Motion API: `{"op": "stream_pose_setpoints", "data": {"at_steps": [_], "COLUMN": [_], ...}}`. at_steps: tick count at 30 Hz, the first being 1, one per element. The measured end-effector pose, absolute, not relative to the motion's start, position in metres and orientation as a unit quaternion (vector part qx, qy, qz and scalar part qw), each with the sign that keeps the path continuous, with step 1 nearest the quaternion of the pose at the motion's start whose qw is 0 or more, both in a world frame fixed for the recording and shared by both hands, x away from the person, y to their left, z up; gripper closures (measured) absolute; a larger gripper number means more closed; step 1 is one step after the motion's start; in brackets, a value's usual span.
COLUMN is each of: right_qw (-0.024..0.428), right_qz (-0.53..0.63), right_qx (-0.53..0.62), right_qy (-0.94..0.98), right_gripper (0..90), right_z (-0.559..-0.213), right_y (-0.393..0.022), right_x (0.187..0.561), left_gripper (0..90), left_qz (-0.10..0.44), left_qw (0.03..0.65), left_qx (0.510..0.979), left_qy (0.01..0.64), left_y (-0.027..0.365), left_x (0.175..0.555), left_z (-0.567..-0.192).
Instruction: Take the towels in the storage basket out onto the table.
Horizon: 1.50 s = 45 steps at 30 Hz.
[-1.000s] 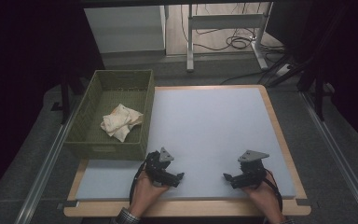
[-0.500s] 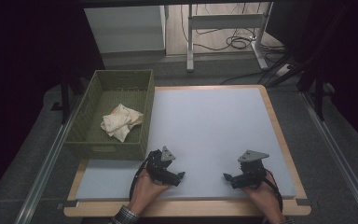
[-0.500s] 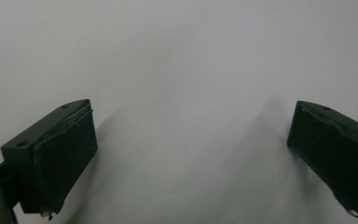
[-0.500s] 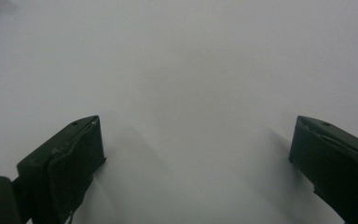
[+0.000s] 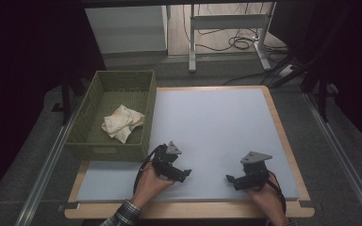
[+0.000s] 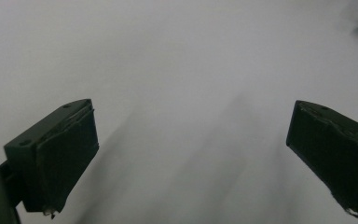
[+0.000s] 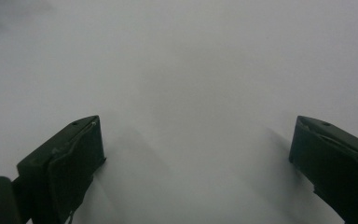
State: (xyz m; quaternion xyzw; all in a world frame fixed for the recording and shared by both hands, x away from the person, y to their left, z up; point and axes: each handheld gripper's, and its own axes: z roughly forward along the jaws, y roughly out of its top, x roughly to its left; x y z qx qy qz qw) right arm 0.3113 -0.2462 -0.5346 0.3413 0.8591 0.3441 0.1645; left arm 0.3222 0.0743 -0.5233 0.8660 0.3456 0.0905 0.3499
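left gripper [image 5: 185, 174] and right gripper [image 5: 231, 179] are resting low over the mat [image 5: 217, 122], jaws wide apart, holding nothing | cloth [image 5: 121, 123] is lying in the basket [image 5: 122, 81] | nothing seems begun yet

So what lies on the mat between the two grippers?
Nothing: in the high view the pale mat is bare between the left gripper and the right gripper.

mat [image 5: 217, 122]: open ahead of both tools | basket [image 5: 122, 81]: walls block far-left corner, cloth [image 5: 121, 123] inside
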Motion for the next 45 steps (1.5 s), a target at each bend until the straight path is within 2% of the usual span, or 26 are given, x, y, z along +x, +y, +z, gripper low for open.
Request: {"op": "stream_pose_setpoints", "data": {"at_steps": [22, 45], "right_qw": [0.165, 0.165], "right_qz": [0.344, 0.345], "right_qx": [0.340, 0.341], "right_qy": [0.859, 0.859], "right_gripper": [3.1, 3.1], "right_z": [-0.535, -0.535], "right_y": [-0.246, -0.246], "right_x": [0.311, 0.311], "left_gripper": [2.8, 2.9], "left_qz": [0.075, 0.092], "left_qw": [0.351, 0.310], "left_qx": [0.874, 0.882], "left_qy": [0.326, 0.343], "left_y": [0.062, 0.081], "left_x": [0.343, 0.382], "left_z": [-0.480, -0.417]}}
